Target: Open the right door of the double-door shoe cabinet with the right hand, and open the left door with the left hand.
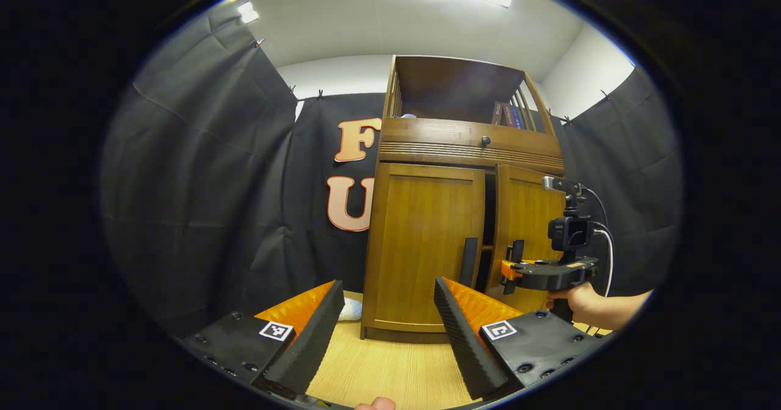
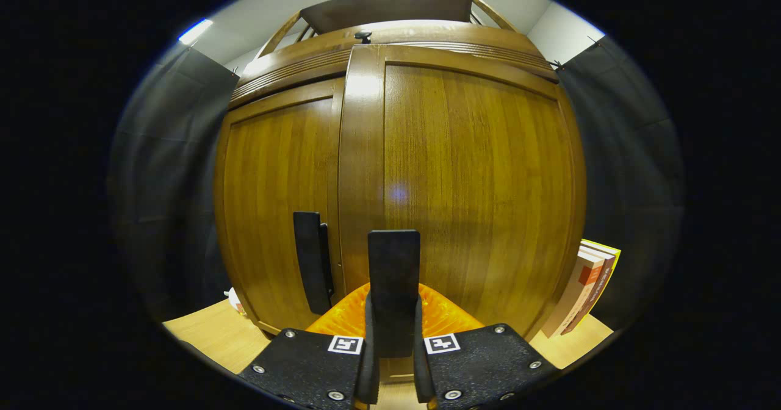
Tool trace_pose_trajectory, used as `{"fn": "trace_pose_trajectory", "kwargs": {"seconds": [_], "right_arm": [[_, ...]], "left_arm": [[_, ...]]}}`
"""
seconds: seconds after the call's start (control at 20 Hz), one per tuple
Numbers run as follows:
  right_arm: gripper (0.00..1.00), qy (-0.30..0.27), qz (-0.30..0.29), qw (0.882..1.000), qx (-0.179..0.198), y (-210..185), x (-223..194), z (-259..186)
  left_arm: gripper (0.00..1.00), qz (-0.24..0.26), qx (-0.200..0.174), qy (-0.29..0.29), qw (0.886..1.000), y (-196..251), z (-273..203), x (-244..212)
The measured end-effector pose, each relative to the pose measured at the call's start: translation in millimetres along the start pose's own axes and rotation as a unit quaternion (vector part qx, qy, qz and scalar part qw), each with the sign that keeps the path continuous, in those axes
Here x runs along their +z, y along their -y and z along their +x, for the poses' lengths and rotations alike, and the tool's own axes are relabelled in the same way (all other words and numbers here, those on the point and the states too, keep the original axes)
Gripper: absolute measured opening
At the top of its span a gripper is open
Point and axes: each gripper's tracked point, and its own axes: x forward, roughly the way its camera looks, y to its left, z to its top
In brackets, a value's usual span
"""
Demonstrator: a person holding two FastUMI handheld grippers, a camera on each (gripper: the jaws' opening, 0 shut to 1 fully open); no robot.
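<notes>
In the left gripper view the shoe cabinet (image 1: 464, 215) stands at the centre of the frame on a pale wooden surface (image 1: 390, 367) — warm brown wood, a grooved band and a small dark knob (image 1: 485, 141) above its two doors. The left door (image 1: 424, 245) sits flush and carries a dark upright handle (image 1: 468, 262) at its inner edge. The right door (image 1: 528, 233) is swung slightly out, leaving a dark gap between the two. The open top shelf holds a few books (image 1: 507, 115) at its right end. The left gripper (image 1: 390, 330) shows at the bottom with fingers spread wide, touching nothing. At the right, a hand (image 1: 576, 303) holds the right gripper (image 1: 509, 268) at the right door's handle.

In the right gripper view the right door (image 2: 476, 184) looms close across the centre, with the left door (image 2: 274, 202) and its handle (image 2: 311, 260) at lower left. The right gripper (image 2: 393, 337) pinches the right door's dark handle (image 2: 394, 276) between its fingers. At the lower right, books (image 2: 586, 288) lean against the cabinet's side.
</notes>
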Motion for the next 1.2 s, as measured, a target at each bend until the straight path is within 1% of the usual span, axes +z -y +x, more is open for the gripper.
{"fn": "trace_pose_trajectory", "kwargs": {"seconds": [0.15,0.25,0.3,0.35,0.4,0.45,0.5,0.6,0.7,0.75,0.8,1.0,1.05,1.1,1.15,1.2], "right_arm": [[0.23,-0.009,0.002,1.0,0.012,8.5,-1.7,-27.4],[0.22,-0.012,0.004,1.0,0.015,14.1,-0.8,-45.1],[0.22,-0.011,0.003,1.0,0.014,17.9,-0.5,-53.5],[0.22,-0.01,0.001,1.0,0.013,23.9,-0.5,-62.9],[0.23,-0.008,0.0,1.0,0.011,29.2,-1.1,-71.3],[0.26,-0.007,-0.002,1.0,0.01,33.4,-0.8,-77.5],[0.22,-0.007,-0.003,1.0,0.009,39.0,-0.9,-85.3],[0.22,-0.007,-0.005,1.0,0.006,48.1,-2.3,-97.2],[0.22,-0.006,-0.008,1.0,0.0,55.2,-2.8,-107.6],[0.26,-0.006,-0.011,1.0,-0.005,60.6,-2.6,-112.5],[0.22,-0.006,-0.017,1.0,-0.011,64.8,-3.5,-116.8],[0.22,-0.004,-0.029,0.999,-0.031,91.3,-4.6,-137.6],[0.22,-0.005,-0.036,0.999,-0.037,98.5,-5.9,-142.2],[0.21,-0.009,-0.045,0.998,-0.045,105.7,-8.5,-146.4],[0.22,-0.015,-0.055,0.997,-0.053,113.6,-12.0,-151.6],[0.21,-0.023,-0.061,0.996,-0.059,120.8,-17.2,-156.2]], "left_arm": [[0.93,-0.01,-0.014,-0.002,1.0,18.9,-2.7,-2.6],[1.0,-0.012,-0.016,-0.007,1.0,24.0,-1.2,-7.6],[0.93,-0.015,-0.019,-0.008,1.0,29.8,-2.3,-9.3],[0.96,-0.019,-0.021,-0.01,1.0,34.6,-2.0,-10.4],[0.93,-0.022,-0.021,-0.013,0.999,39.4,-1.0,-13.0],[0.93,-0.022,-0.02,-0.016,0.999,41.8,1.0,-14.7],[0.93,-0.019,-0.018,-0.019,0.999,44.1,1.1,-17.3],[0.93,-0.016,-0.019,-0.021,0.999,49.5,2.5,-18.4],[0.93,-0.017,-0.02,-0.022,0.999,54.4,2.4,-19.2],[0.96,-0.017,-0.021,-0.022,0.999,56.5,2.5,-19.6],[0.93,-0.016,-0.022,-0.022,0.999,59.4,4.4,-20.4],[0.93,-0.02,-0.031,-0.031,0.999,73.6,9.3,-24.1],[0.96,-0.021,-0.035,-0.032,0.999,78.1,10.1,-24.3],[0.96,-0.022,-0.039,-0.033,0.998,81.9,10.2,-23.5],[0.93,-0.023,-0.044,-0.034,0.998,87.6,11.8,-22.8],[0.96,-0.022,-0.048,-0.033,0.998,91.1,12.5,-21.5]]}}
